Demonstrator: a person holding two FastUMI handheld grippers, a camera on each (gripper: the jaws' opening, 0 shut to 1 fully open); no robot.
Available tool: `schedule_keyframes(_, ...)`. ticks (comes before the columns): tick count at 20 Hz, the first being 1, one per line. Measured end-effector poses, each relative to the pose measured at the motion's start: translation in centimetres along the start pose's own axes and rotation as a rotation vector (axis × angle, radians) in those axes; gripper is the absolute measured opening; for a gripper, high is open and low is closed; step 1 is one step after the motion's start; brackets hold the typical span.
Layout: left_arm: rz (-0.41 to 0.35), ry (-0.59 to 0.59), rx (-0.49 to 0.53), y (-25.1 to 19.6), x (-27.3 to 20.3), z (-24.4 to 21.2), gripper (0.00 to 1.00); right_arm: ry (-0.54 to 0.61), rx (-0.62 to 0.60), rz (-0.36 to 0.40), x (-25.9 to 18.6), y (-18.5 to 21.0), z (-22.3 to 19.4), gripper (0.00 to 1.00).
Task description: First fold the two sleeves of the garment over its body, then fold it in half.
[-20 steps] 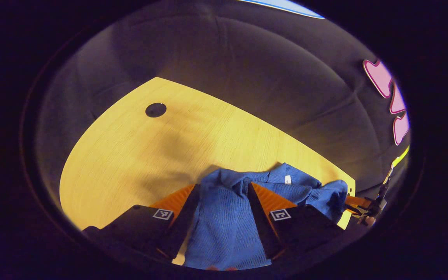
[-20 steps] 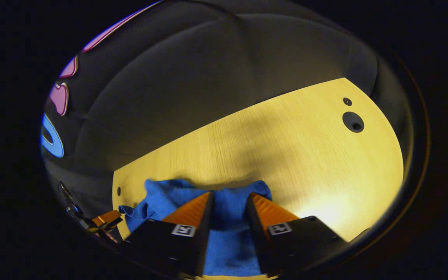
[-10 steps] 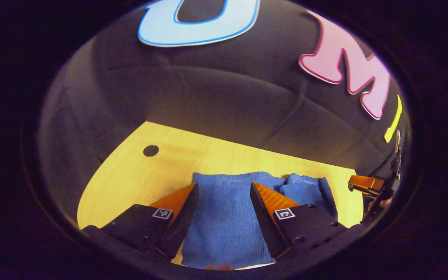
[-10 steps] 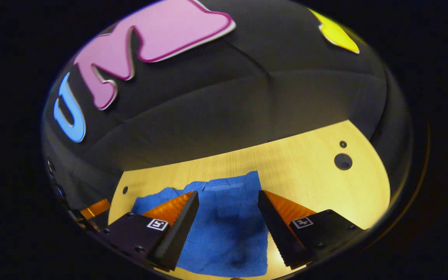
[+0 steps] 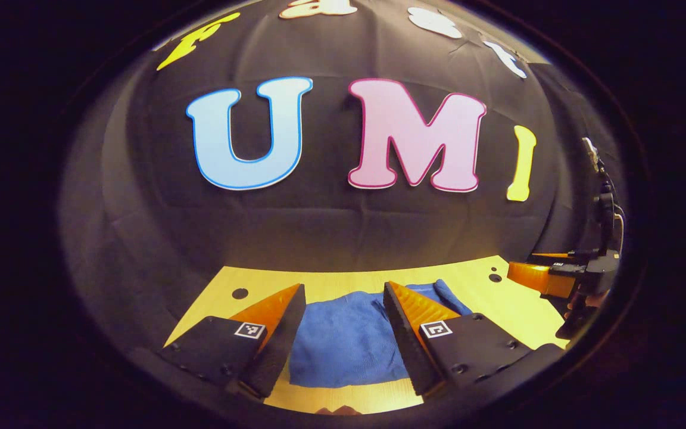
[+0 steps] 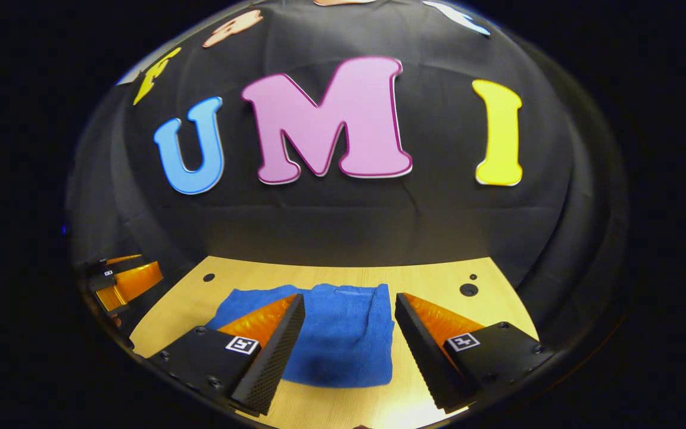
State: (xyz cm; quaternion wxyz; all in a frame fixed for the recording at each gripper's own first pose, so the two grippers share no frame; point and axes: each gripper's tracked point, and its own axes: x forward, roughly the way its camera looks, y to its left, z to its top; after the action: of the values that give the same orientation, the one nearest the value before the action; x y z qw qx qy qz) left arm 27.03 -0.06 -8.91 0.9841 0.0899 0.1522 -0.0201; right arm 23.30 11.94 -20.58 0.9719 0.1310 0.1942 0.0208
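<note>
The blue knit garment (image 5: 343, 345) is lying folded into a compact rectangle on the wooden table (image 5: 498, 301), near the front edge. The left hand-held gripper (image 5: 343, 330) is up off it with its fingers spread wide and nothing between them. Same for the right hand-held gripper (image 6: 349, 342): spread apart, empty, above the garment (image 6: 343, 339) on the table (image 6: 438, 277).

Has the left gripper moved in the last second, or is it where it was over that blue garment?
Yes. The left gripper has risen and tilted up off the blue garment; the wooden table sits lower in its view.
</note>
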Motion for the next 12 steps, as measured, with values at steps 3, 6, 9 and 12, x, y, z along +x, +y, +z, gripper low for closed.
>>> schedule_keyframes(3, -0.019, -0.066, 0.021, -1.2, -6.8, -0.1, 0.77, -0.096, -0.012, 0.01, -8.3, 2.5, 1.3, 0.98)
schedule_keyframes(6, -0.036, -0.126, 0.009, -1.9, -12.4, -0.4, 0.77, -0.158, -0.008, -0.001, -14.9, 4.2, 1.2, 0.97)
schedule_keyframes(9, -0.045, -0.238, -0.022, -2.3, -16.5, -0.1, 0.76, -0.226, -0.02, -0.045, -20.8, 4.8, 1.4, 0.97)
schedule_keyframes(12, -0.035, -0.289, 0.014, -2.5, -20.8, -2.1, 0.75, -0.288, -0.047, -0.086, -25.6, 5.0, 1.8, 0.96)
